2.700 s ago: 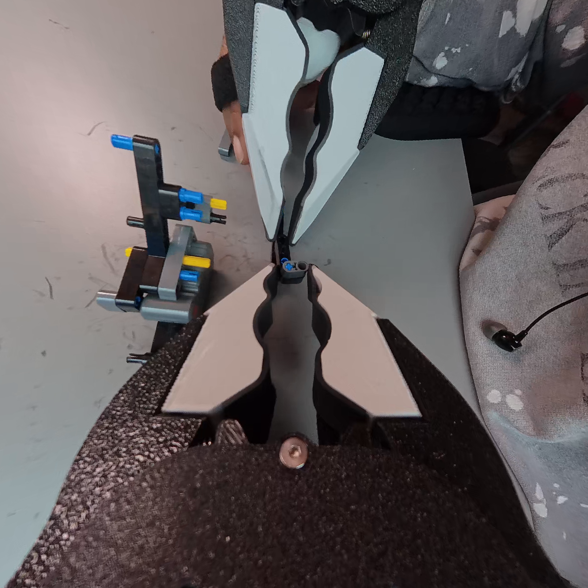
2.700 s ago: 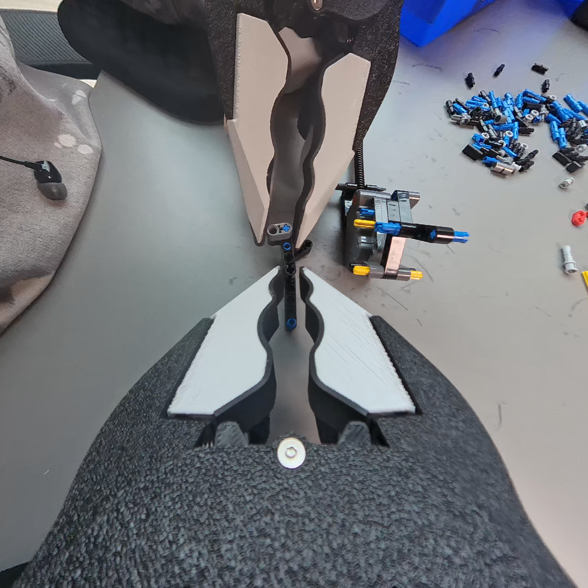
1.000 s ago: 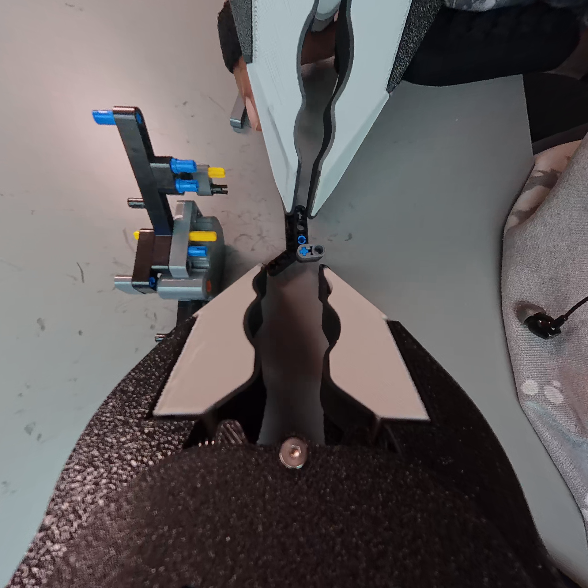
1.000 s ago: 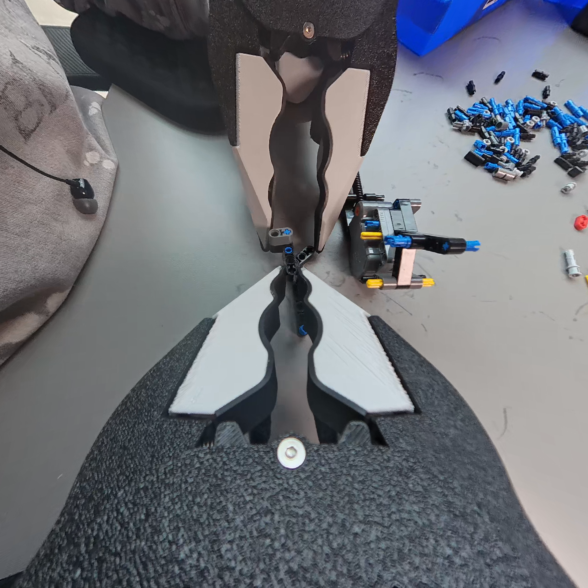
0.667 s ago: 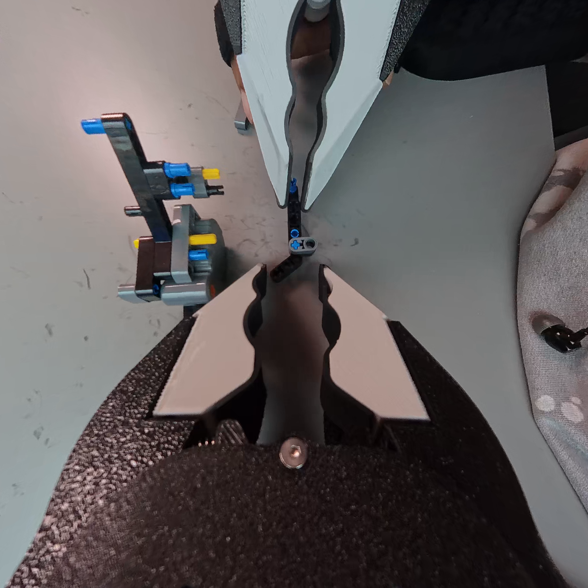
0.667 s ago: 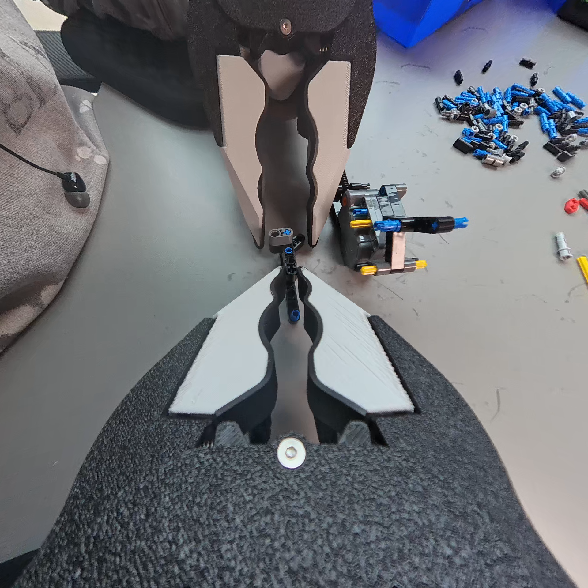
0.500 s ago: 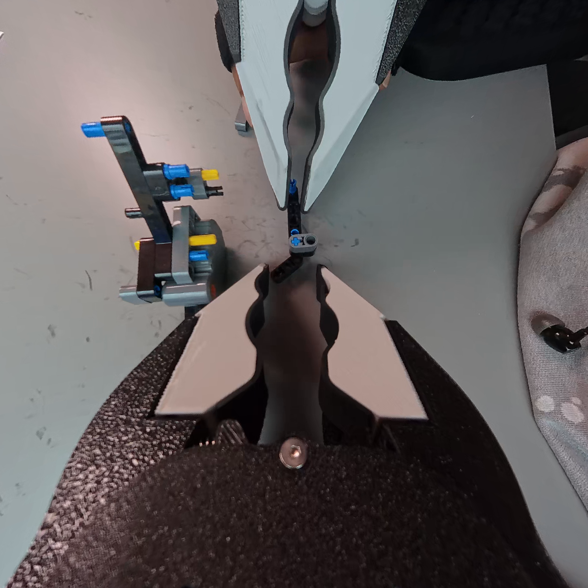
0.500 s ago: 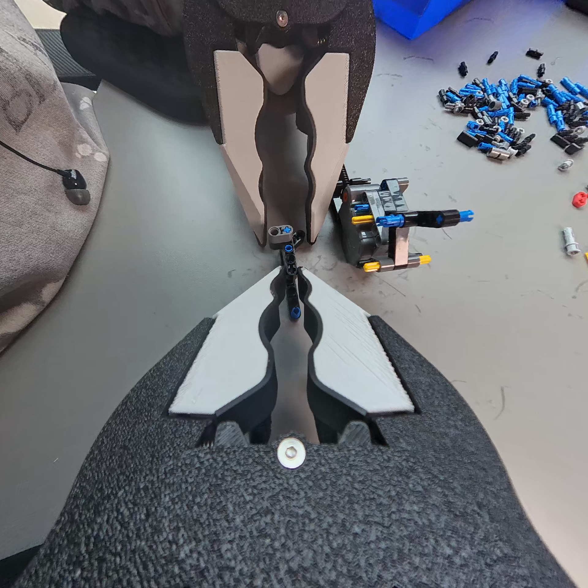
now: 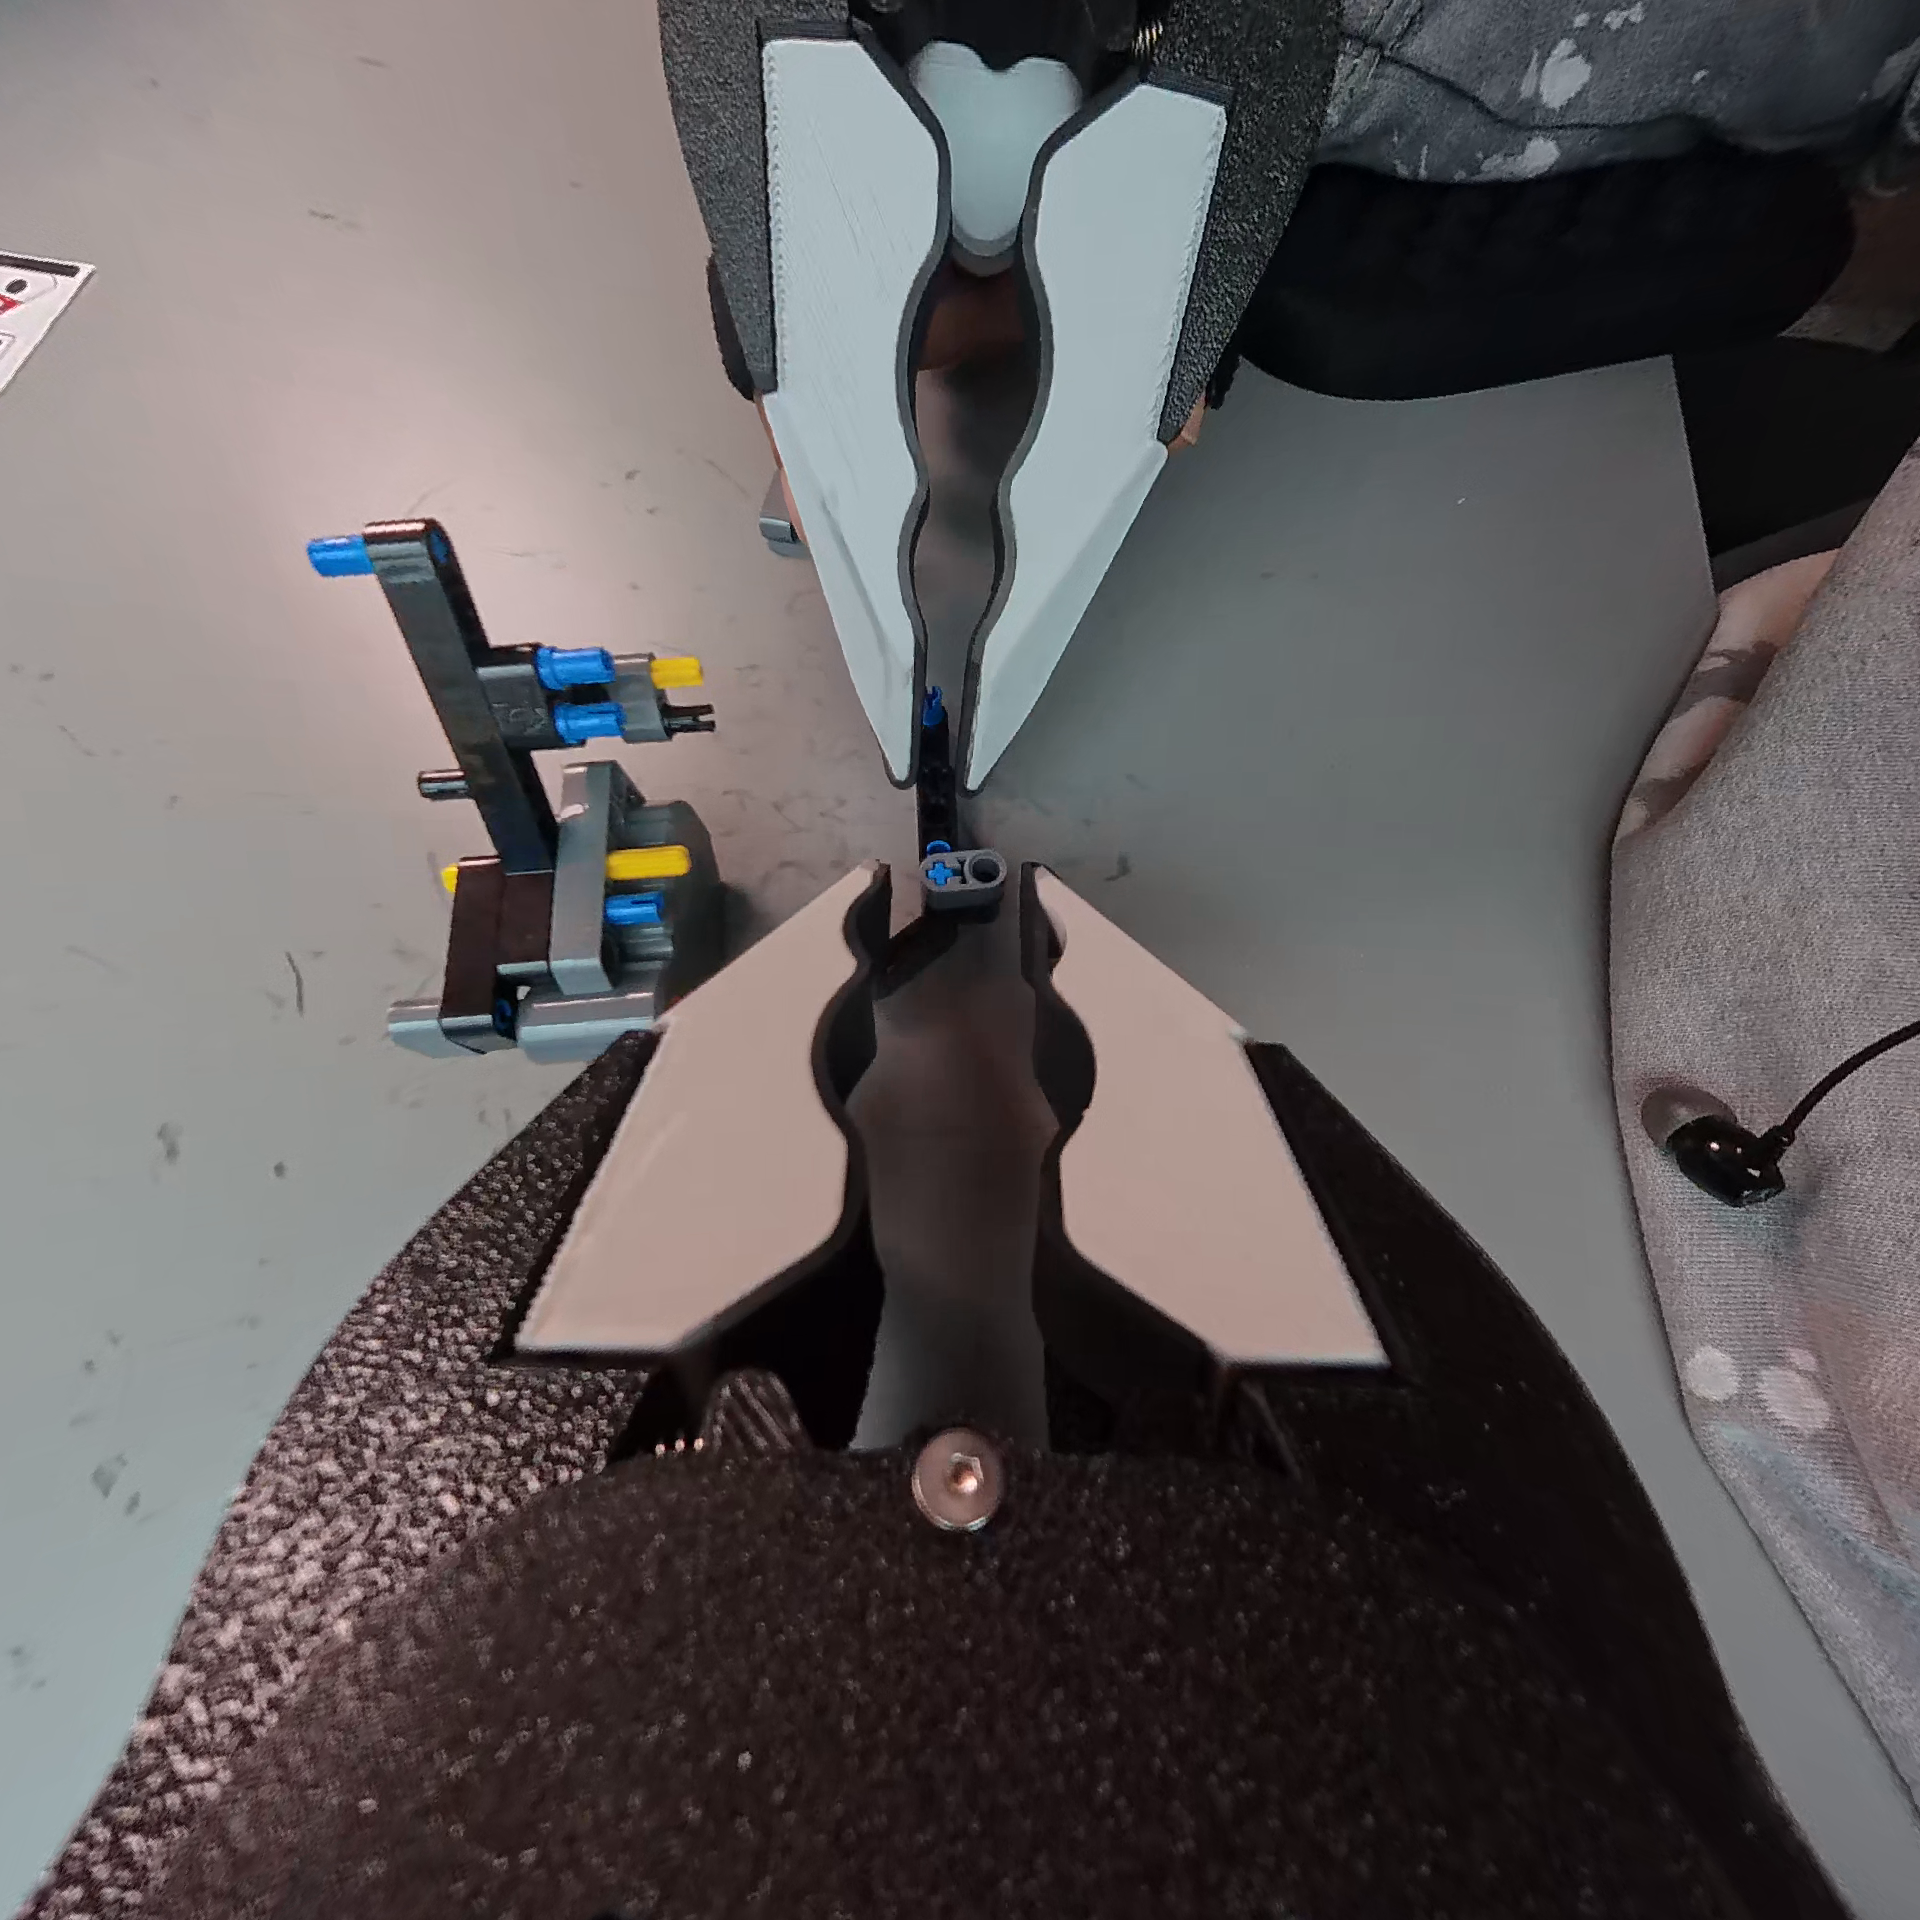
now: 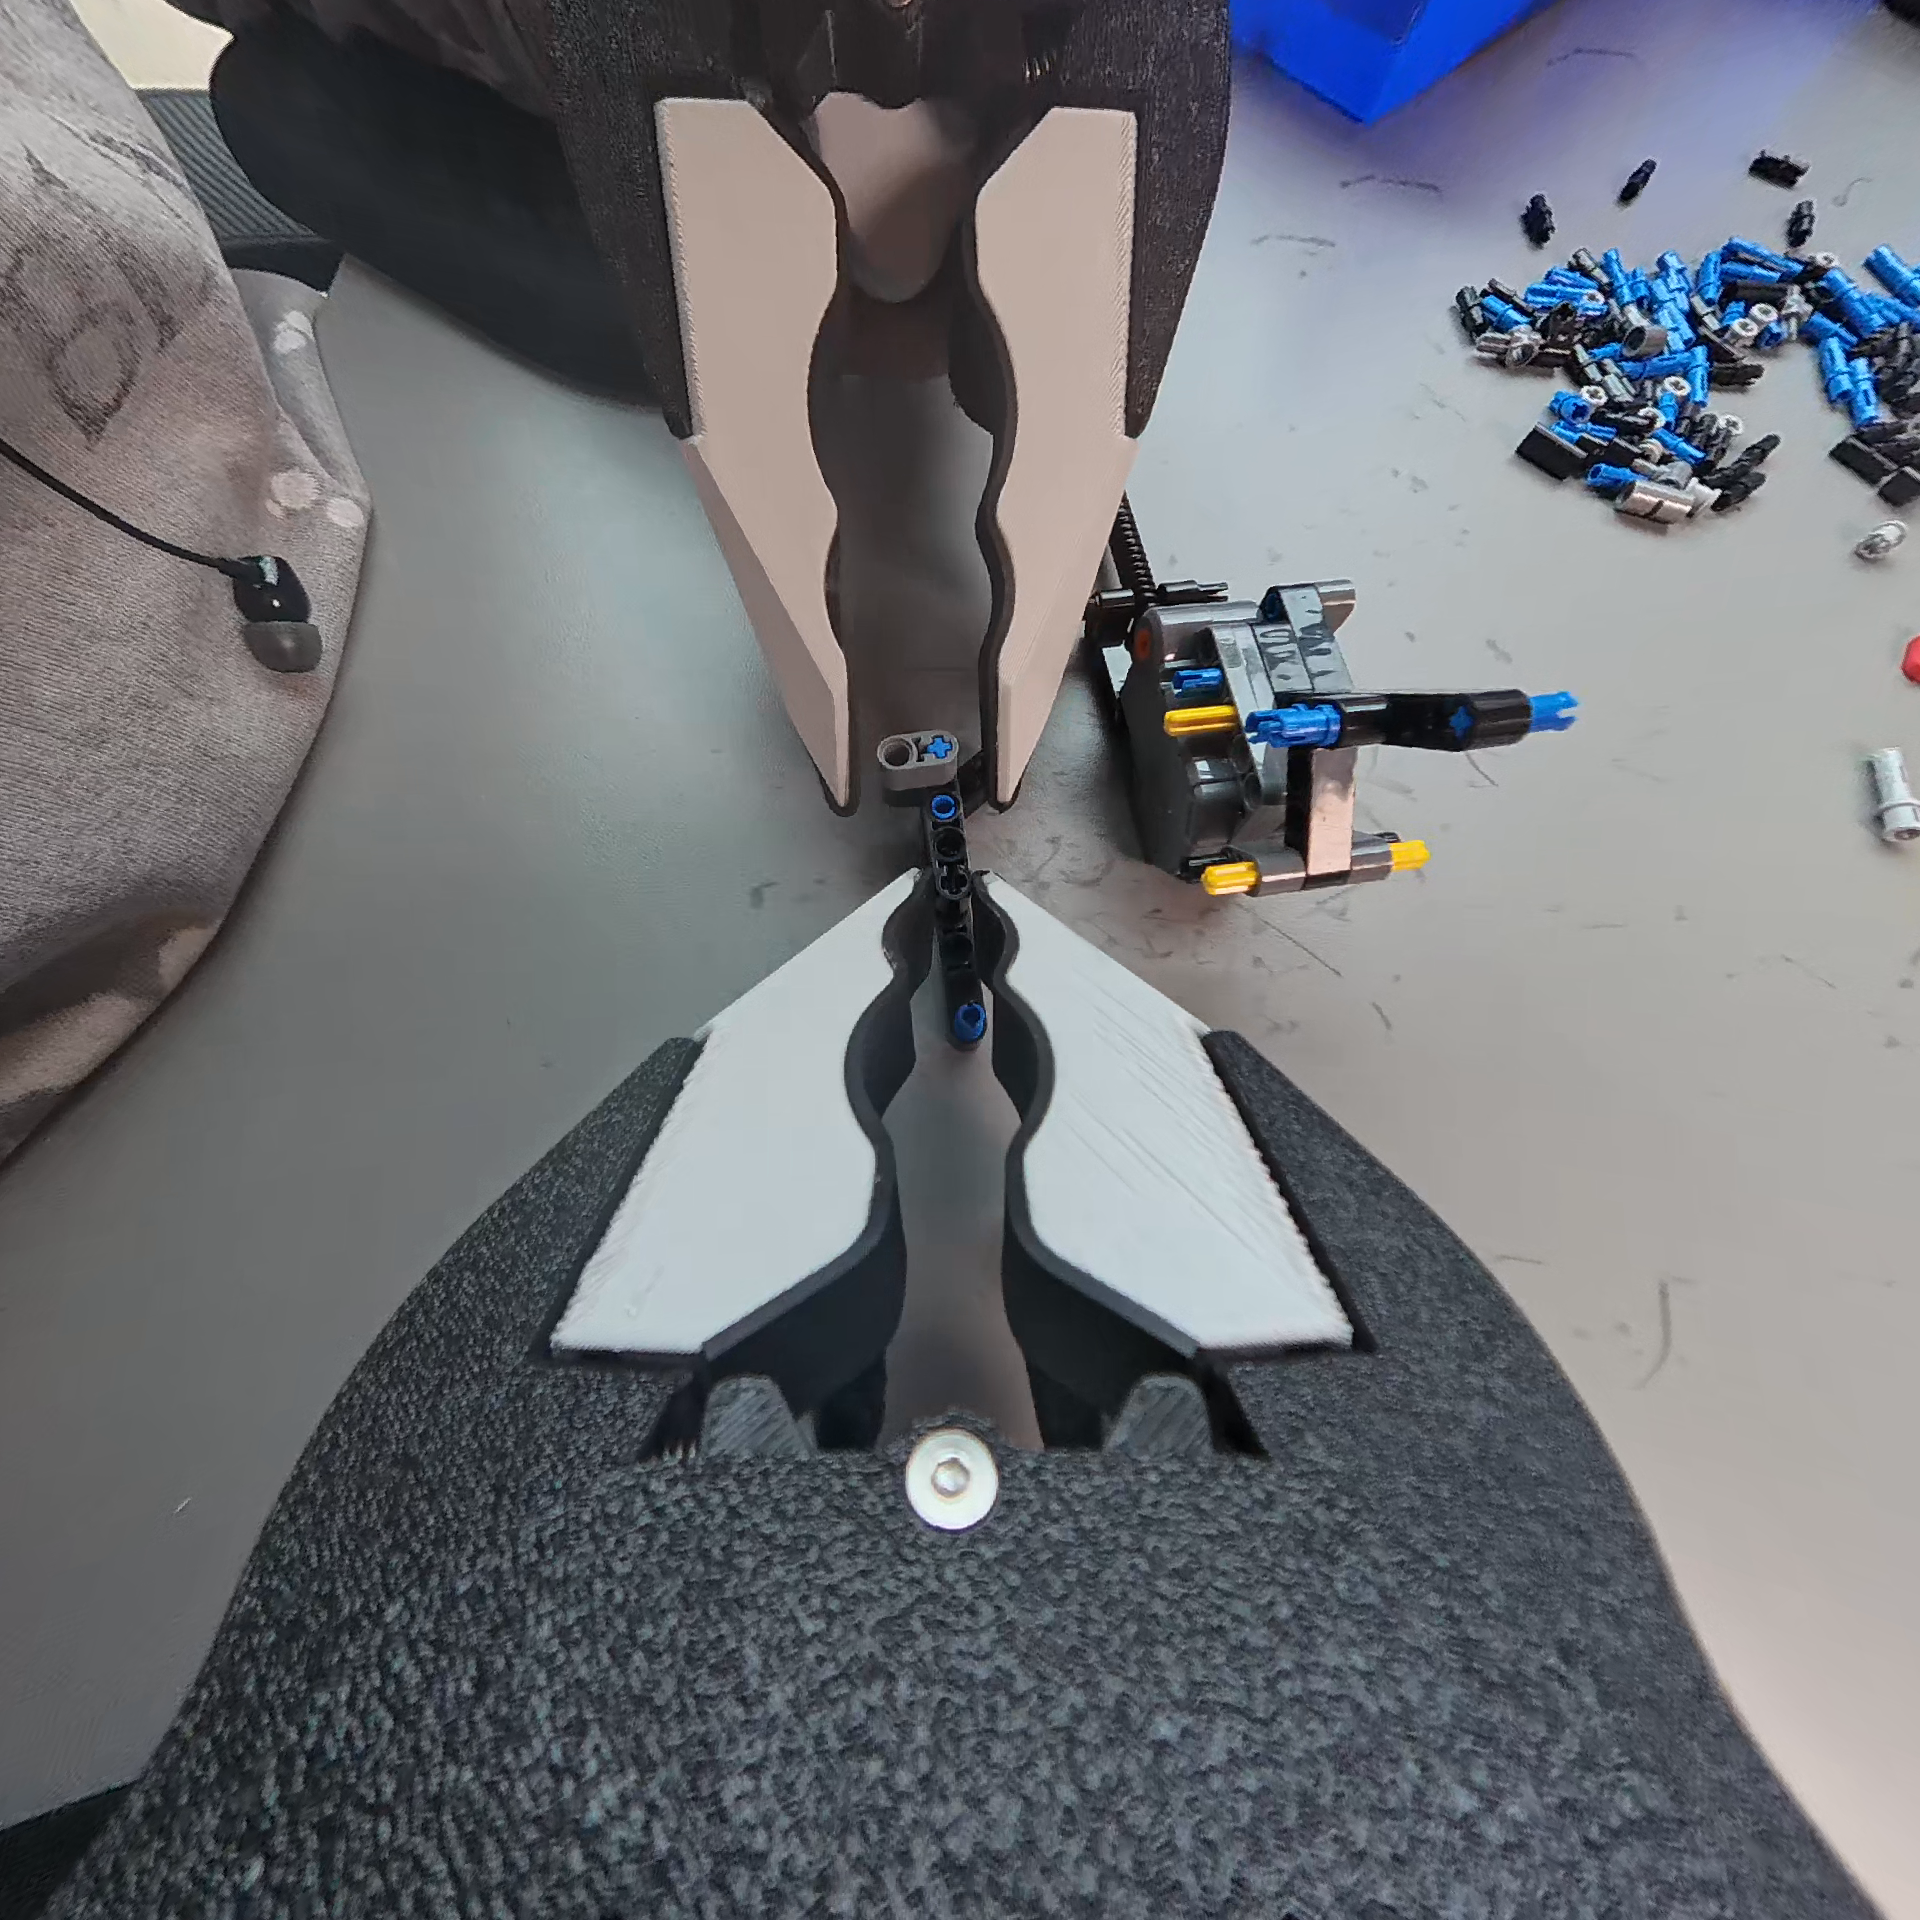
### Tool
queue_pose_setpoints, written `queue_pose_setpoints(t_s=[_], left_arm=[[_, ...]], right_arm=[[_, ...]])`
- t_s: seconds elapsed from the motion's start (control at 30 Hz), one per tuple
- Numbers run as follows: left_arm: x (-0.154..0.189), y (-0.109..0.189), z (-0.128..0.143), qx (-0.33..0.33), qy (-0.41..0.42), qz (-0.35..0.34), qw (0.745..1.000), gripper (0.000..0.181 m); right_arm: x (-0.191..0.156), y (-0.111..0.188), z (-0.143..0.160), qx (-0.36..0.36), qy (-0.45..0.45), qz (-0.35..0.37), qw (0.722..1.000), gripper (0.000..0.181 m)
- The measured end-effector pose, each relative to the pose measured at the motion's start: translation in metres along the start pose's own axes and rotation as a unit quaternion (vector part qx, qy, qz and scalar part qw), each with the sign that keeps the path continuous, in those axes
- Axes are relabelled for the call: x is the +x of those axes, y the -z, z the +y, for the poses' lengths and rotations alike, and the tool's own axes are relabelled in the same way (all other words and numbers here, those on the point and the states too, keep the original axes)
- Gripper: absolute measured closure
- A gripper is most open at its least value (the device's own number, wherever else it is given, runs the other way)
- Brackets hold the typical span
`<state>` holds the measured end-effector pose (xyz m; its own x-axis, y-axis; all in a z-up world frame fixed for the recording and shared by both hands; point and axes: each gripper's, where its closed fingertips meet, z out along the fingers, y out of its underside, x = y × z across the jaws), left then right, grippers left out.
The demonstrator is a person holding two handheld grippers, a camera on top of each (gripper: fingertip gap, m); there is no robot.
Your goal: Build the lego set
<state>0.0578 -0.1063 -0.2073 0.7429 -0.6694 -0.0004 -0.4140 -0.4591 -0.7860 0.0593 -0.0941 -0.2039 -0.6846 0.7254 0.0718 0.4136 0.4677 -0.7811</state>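
Lego black beam (image 10: 954,925), pinched in my right hand-held gripper (image 10: 951,883) above the table (image 10: 582,790), carries a grey connector (image 9: 964,879) between my parted left hand-held gripper (image 9: 954,883) tips; I'd press it squarely home.

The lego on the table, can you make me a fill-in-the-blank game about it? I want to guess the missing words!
1. The right gripper is shut on a thin beam whose colour is ____.
2. The small grey connector on that beam's end has a cross-shaped pin coloured ____.
3. The left gripper around the connector has its jaws ____.
4. In the right wrist view, the half-built model stands to the ____ of the beam.

Missing words: black; blue; open; right
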Motion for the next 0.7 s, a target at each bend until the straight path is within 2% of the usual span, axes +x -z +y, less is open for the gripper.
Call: queue_pose_setpoints(t_s=[0.2,0.47,0.7], left_arm=[[-0.0007,-0.0014,0.0013,-0.005,-0.001,-0.003,1.000,0.163],[0.0004,0.0036,-0.0046,0.010,-0.001,-0.003,1.000,0.158],[-0.0001,0.0023,-0.0012,0.000,-0.003,-0.007,1.000,0.165]], right_arm=[[0.0000,-0.0014,0.0018,-0.004,-0.002,-0.002,1.000,0.174],[-0.0001,-0.0025,-0.0007,-0.004,0.001,0.000,1.000,0.174],[-0.0004,-0.0034,-0.0024,-0.004,0.002,0.001,1.000,0.175]])
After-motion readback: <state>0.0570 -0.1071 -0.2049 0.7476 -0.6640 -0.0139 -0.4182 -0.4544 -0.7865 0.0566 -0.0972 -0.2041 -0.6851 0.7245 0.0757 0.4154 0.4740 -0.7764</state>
